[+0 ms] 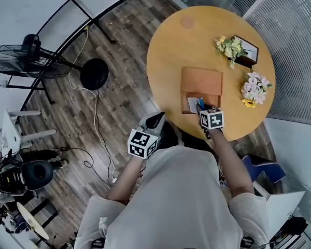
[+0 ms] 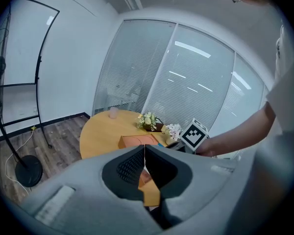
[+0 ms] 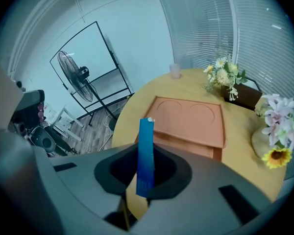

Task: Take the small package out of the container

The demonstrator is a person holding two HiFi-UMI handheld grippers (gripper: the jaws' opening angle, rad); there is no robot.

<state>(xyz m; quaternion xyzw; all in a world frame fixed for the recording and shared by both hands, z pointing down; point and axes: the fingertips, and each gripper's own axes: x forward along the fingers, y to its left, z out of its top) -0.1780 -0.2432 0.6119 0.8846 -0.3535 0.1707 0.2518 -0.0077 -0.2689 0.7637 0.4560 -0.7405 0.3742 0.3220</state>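
An orange-brown flat container [image 1: 201,82] lies on the round wooden table [image 1: 171,51], its near part open toward me. My right gripper [image 1: 199,108] reaches into that open part and is shut on the small blue package [image 3: 146,151], which stands upright between the pads, just in front of the container's lid [image 3: 188,119]. In the head view the small blue package [image 1: 201,103] shows as a sliver at the fingertips. My left gripper [image 1: 154,122] hangs off the table's near edge with its jaws together and nothing between them; in its own view the left gripper [image 2: 145,168] points at the container [image 2: 137,141].
A dark box with yellow-white flowers [image 1: 237,50] and a vase of pink flowers [image 1: 255,88] stand at the table's right. A clear cup [image 3: 175,71] sits at the far edge. On the floor to the left are a fan [image 1: 26,61], a round stand base [image 1: 94,73] and cables.
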